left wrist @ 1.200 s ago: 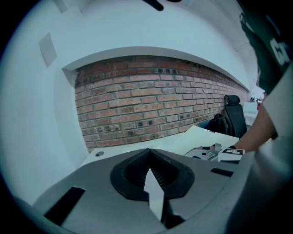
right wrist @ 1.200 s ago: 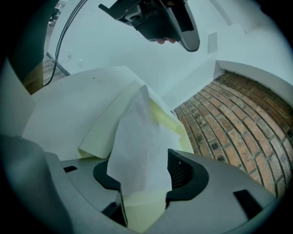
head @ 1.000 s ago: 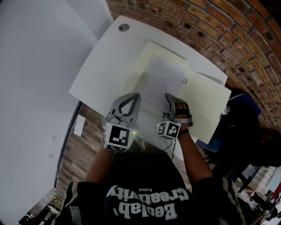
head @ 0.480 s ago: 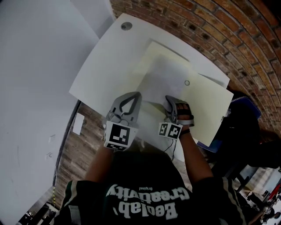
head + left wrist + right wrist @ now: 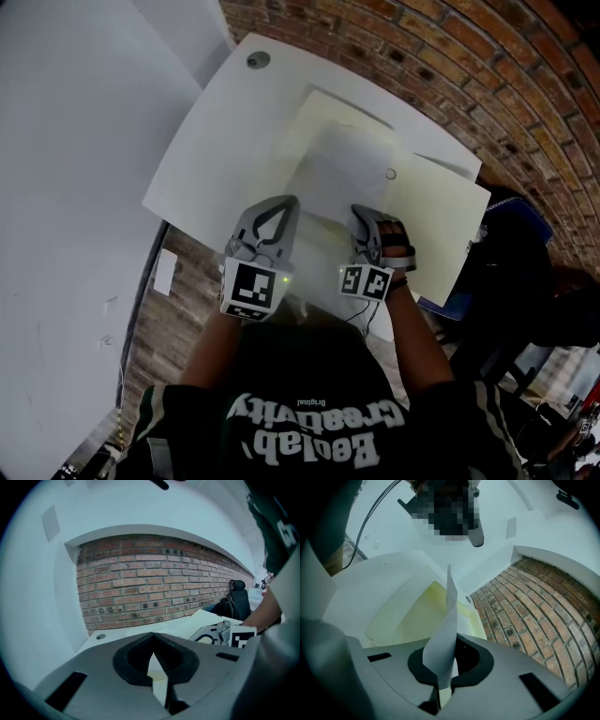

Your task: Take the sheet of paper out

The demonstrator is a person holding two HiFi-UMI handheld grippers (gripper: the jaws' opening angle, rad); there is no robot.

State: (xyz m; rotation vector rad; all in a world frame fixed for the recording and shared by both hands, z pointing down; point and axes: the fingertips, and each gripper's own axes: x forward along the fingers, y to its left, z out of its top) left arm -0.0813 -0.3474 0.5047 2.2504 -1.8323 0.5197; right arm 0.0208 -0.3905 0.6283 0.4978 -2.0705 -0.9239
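Where the white surface [image 5: 211, 141] meets the brick wall [image 5: 487, 66], a pale yellow folder [image 5: 441, 220] lies flat with its far corners close to the bricks. The sheet of paper [image 5: 345, 169] lies over the folder's middle, and its near edge lifts off the folder toward the person.

The right gripper [image 5: 364, 223] holds that near edge. In the right gripper view its fingers [image 5: 471, 679] are pressed together on the sheet of paper [image 5: 443, 641], which rises from between them in a white curl and stands up over the open folder [image 5: 417, 616].

The left gripper [image 5: 281, 212] sits just beside it at the folder's near left edge, its tip pointing at the folder. In the left gripper view its fingers [image 5: 180, 660] are drawn together to a narrow slit. A thin pale strip stands in it, apparently the folder's edge [image 5: 159, 686]. The right gripper [image 5: 229, 634] shows off to the right, above the folder [image 5: 206, 618].
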